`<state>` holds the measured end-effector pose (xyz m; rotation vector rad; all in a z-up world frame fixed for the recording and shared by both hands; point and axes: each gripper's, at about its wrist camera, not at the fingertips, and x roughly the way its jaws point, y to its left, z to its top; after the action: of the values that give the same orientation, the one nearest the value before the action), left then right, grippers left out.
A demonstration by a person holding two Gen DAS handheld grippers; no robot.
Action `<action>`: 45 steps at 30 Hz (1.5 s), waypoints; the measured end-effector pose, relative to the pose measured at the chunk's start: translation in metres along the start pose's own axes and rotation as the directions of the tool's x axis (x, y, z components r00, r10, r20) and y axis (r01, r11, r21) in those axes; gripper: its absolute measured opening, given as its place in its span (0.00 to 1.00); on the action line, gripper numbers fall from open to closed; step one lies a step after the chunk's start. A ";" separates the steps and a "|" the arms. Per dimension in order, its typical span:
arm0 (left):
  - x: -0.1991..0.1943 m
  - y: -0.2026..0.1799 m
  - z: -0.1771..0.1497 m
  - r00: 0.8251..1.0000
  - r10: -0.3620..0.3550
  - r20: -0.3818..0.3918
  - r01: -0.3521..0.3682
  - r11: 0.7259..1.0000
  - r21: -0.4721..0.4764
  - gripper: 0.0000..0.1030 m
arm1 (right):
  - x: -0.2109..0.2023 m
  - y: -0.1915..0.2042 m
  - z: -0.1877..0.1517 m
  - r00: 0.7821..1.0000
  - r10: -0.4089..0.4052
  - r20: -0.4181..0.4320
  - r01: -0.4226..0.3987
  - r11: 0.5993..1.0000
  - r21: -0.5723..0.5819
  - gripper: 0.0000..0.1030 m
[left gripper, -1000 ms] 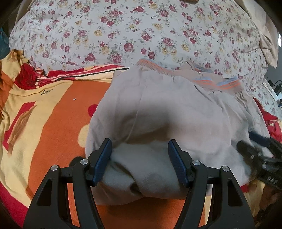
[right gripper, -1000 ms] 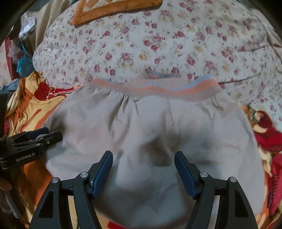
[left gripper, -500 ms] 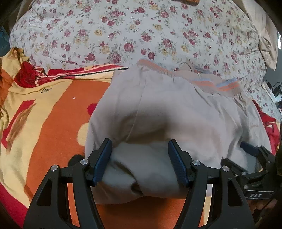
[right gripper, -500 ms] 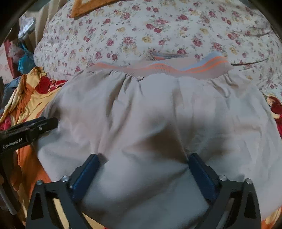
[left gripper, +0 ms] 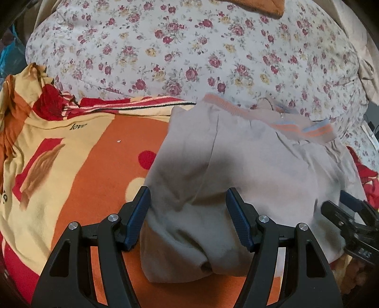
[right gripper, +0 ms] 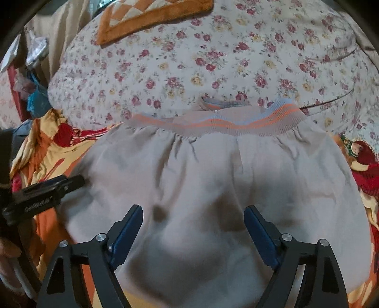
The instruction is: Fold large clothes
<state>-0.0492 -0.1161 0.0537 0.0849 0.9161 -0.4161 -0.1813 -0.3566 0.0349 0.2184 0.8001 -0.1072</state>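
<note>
A folded beige garment (left gripper: 236, 170) with an orange and blue striped ribbed band (right gripper: 227, 123) lies on an orange and yellow blanket (left gripper: 94, 165). My left gripper (left gripper: 188, 203) is open over the garment's near left corner, jaws wide apart with cloth between them. My right gripper (right gripper: 193, 222) is open over the garment's near middle. The right gripper also shows at the right edge of the left wrist view (left gripper: 350, 213). The left gripper shows at the left of the right wrist view (right gripper: 47, 192).
A floral quilt (left gripper: 189, 47) is heaped behind the garment. An orange-trimmed mat (right gripper: 151, 16) lies on top of it. Red patterned fabric (right gripper: 364, 170) lies at the right. Clutter (right gripper: 30, 78) stands at the far left.
The right gripper dipped low onto the garment half a second ago and has since pulled back up. The left gripper has stayed over the near left corner, jaws open throughout.
</note>
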 end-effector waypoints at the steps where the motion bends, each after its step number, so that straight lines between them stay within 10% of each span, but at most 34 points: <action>1: 0.001 0.000 -0.001 1.000 0.000 -0.005 0.000 1.000 -0.001 0.64 | 0.004 0.000 -0.001 1.000 -0.010 -0.003 0.010 1.000 0.007 0.83; 30: 0.014 0.001 -0.002 0.998 -0.019 -0.055 0.018 1.000 -0.013 0.64 | 0.028 -0.007 -0.014 0.999 -0.020 -0.025 0.020 1.000 -0.002 0.94; 45: 0.051 0.056 0.025 0.968 -0.220 -0.124 0.175 0.939 -0.297 0.82 | -0.020 -0.054 -0.022 1.000 0.021 0.017 -0.023 0.991 0.134 0.93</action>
<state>0.0182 -0.0869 0.0233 -0.2436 1.1353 -0.4650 -0.2204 -0.4037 0.0262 0.3535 0.7758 -0.1420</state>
